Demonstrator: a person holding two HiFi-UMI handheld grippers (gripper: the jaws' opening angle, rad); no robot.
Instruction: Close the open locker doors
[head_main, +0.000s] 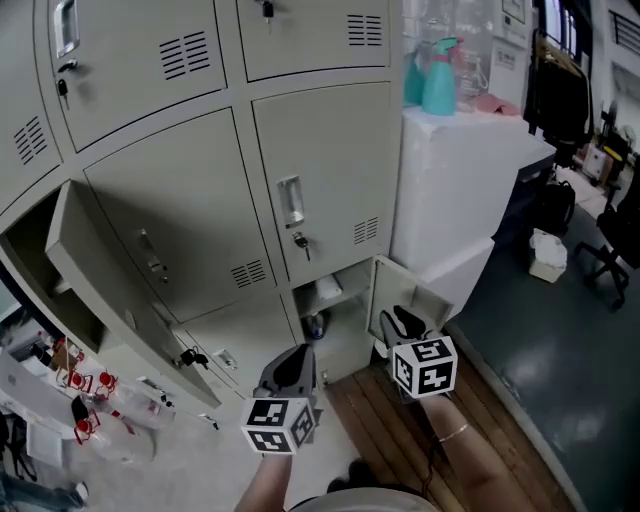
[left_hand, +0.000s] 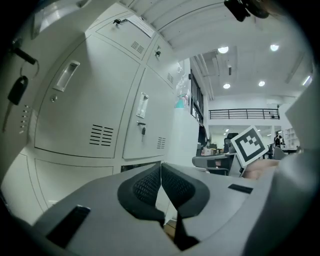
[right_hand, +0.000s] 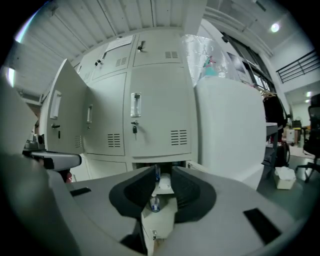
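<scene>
Head view takes in a grey locker bank (head_main: 300, 140) filling the far side, with a white cabinet (head_main: 450, 190) standing against its right end. Two doors stand open. The larger, the left door (head_main: 110, 285), hangs on the right edge of its compartment and swings out toward the near side, so its free edge points at the person. Its long axis is upright.

The smaller, the low door (head_main: 392, 285), belongs to the bottom compartment (head_main: 325, 300) in the middle of the bank. It is folded out to the right, upright, with its free edge also pointing near.

The right gripper (head_main: 400, 322) hovers just beside that low door. I cannot tell whether it touches the panel. Its jaws stand apart with nothing between them and look straight into the compartment, which suggests this door comes first, by a push or by taking its edge.

The left gripper (head_main: 293, 368) sits nearer and to the left, jaws pressed together and empty. It is probably waiting, or kept blunt for shoving the left door.

A small bottle (right_hand: 154, 202) stands inside the compartment, well back from the door's path.
</scene>
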